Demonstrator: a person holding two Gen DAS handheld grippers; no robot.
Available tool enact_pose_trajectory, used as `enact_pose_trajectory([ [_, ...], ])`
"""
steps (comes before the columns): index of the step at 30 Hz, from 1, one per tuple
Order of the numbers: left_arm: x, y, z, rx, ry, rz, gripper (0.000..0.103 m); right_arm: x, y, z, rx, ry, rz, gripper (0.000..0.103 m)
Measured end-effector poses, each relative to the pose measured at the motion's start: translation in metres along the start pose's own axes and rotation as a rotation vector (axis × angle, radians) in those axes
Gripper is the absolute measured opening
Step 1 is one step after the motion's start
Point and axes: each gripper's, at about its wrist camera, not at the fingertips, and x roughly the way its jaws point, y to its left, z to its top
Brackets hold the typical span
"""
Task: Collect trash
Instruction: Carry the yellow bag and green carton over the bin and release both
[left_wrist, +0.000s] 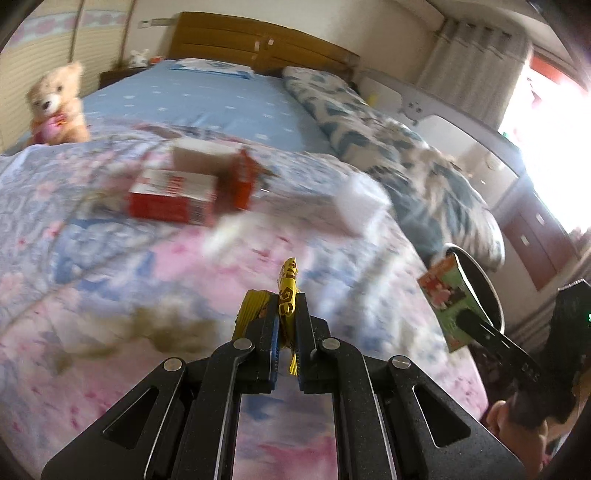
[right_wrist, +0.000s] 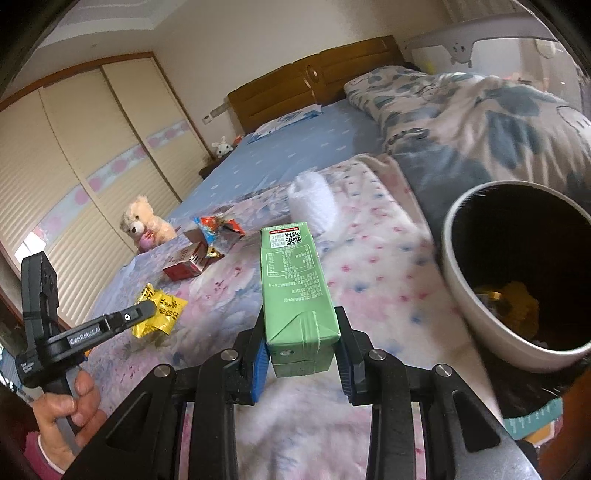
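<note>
My left gripper (left_wrist: 286, 314) is shut on a yellow snack wrapper (left_wrist: 288, 286) above the pink floral quilt; it also shows in the right wrist view (right_wrist: 147, 306) with the wrapper (right_wrist: 162, 310). My right gripper (right_wrist: 301, 339) is shut on a green drink carton (right_wrist: 291, 280), held over the quilt just left of a white bin (right_wrist: 465, 314) with yellow trash inside. In the left wrist view the carton (left_wrist: 448, 295) and bin (left_wrist: 480, 280) are at the right. A red-and-white box (left_wrist: 173, 197) and a red wrapper (right_wrist: 218, 227) lie farther up the bed.
A teddy bear (right_wrist: 142, 225) sits at the bed's left edge. A crumpled white tissue (right_wrist: 314, 203) lies on the quilt. A blue-patterned duvet (right_wrist: 480, 114) is heaped at the right. A wooden headboard (left_wrist: 258, 40) and wardrobe doors (right_wrist: 74, 166) stand behind.
</note>
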Motion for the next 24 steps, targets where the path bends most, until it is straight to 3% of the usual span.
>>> enact_pose_trajectory([
  [24, 0.023, -0.138, -0.014, 0.206, 0.057, -0.165, 0.006, -0.070, -0.082, -0.008, 0.117, -0.087, -0.125, 0.031],
])
